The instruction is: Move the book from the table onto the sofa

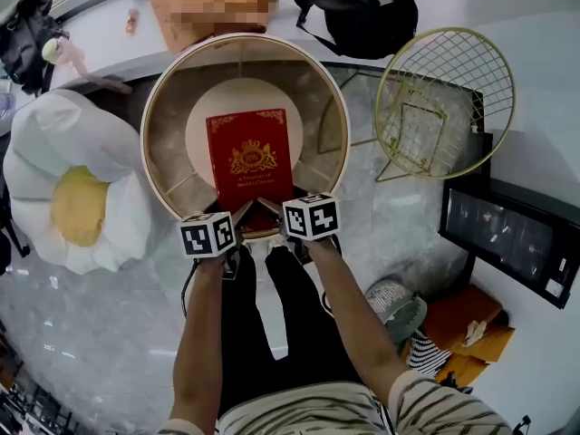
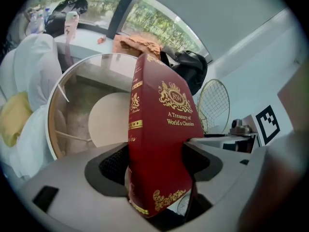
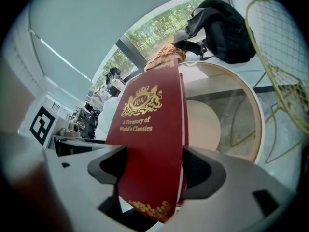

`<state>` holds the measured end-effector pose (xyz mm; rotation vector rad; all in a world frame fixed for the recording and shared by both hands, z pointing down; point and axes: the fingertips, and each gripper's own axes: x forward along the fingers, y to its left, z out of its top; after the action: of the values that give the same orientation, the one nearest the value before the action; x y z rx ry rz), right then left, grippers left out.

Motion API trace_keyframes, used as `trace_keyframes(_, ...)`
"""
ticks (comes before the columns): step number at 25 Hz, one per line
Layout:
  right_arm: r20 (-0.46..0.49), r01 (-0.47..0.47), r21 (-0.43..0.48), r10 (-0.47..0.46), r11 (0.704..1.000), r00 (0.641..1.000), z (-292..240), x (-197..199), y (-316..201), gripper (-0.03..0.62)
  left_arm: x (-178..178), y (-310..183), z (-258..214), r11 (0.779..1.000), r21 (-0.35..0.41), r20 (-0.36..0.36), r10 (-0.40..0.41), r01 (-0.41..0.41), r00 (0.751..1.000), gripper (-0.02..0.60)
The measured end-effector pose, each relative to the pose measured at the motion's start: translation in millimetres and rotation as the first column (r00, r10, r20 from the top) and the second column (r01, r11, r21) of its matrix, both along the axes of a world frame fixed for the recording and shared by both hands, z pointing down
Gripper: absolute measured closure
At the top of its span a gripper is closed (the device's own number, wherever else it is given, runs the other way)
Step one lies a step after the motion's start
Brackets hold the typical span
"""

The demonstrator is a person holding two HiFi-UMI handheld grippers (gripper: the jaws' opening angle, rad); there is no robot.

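Left gripper [image 1: 243, 214] and right gripper [image 1: 270, 209] fingers pinch the book [image 1: 251, 157] by its near edge above the table [image 1: 154, 98].

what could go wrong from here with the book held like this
1. The left gripper and right gripper pinch only the near edge of the red book, so it may droop or slip onto the glass table.
2. If the two hands drift apart, the book could twist free.

We counted one red book [image 1: 251, 157], one round glass table [image 1: 154, 107], one gold wire chair [image 1: 444, 89] and one flower-shaped cushion [image 1: 82, 188]. We also counted two grippers, the left gripper [image 1: 243, 214] and the right gripper [image 1: 270, 208]. There were two black bags, a backpack [image 1: 367, 7] and a smaller bag [image 1: 27, 34].
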<state>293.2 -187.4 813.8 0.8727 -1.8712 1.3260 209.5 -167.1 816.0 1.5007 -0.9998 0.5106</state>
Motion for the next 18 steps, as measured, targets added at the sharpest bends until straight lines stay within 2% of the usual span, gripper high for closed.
trace_keyframes(4,-0.028,0.038,0.029,-0.037,0.999,0.999,-32.5,-0.4,7.7,0.221,-1.9,11.0,-30.2,0.999,0.022,-0.012,-0.044,0.044,0.999,0.225)
trace_keyframes(10,-0.017,0.078,0.046,-0.077,0.996,0.997,-73.6,-20.2,13.7,0.221,-20.6,20.9,-71.9,0.995,0.04,-0.003,-0.09,0.091,0.996,0.225)
trace_keyframes(18,-0.004,0.122,0.122,-0.122,0.985,0.993,-167.3,-17.6,34.7,0.22,-16.1,45.6,-165.5,0.981,0.124,0.005,-0.15,0.148,0.989,0.224)
